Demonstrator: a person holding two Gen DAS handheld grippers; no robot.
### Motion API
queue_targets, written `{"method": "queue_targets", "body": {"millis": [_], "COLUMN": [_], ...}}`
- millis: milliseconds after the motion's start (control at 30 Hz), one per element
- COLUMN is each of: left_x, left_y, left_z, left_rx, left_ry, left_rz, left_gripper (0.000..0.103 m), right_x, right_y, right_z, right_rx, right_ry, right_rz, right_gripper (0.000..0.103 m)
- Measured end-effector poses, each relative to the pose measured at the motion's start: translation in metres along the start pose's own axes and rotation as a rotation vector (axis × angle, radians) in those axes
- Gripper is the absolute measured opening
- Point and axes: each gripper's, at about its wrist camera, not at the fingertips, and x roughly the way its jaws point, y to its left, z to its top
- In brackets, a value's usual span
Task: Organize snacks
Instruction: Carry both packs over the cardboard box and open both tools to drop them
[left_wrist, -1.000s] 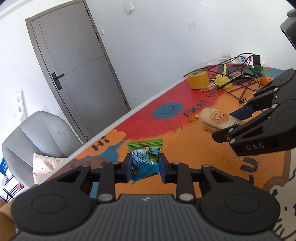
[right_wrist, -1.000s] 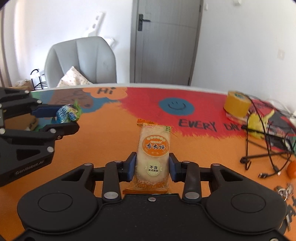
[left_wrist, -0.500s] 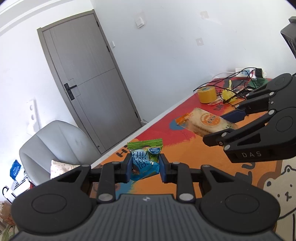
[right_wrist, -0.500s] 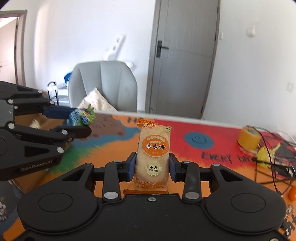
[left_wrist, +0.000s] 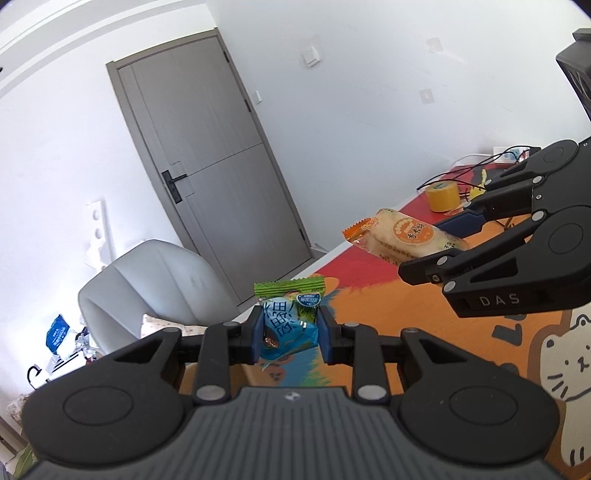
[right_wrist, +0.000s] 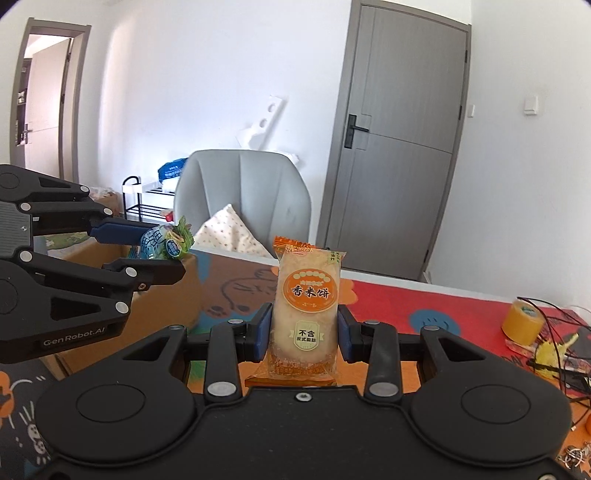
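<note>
My left gripper is shut on a small blue and green snack packet and holds it in the air above the table's left end. My right gripper is shut on a long pale rice cracker packet with an orange label, also lifted off the table. In the left wrist view the cracker packet and right gripper are at the right. In the right wrist view the left gripper and blue packet are at the left, above an open cardboard box.
The colourful table mat carries a yellow tape roll, tangled black cables and a yellow scrap at the right. A grey chair with a cushion stands behind the table, before a grey door.
Both grippers have risen and tilted up with their packets, and moved left toward the table's end. The cardboard box has come into the right wrist view.
</note>
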Motion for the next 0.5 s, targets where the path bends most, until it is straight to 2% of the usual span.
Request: {"method": "queue_targets", "body": {"millis": [500], "left_x": [-0.021], "left_y": [0.054], "left_z": [-0.028], "left_rx": [-0.061], "left_ry": [0.034], "left_rz": [0.098], "left_gripper": [0.029], "right_x": [0.013], "right_y": [0.051], "right_z": [0.025], "right_rx": [-0.037], "right_ry": [-0.021], "right_rz": [0.100], "right_gripper": [0.037]}}
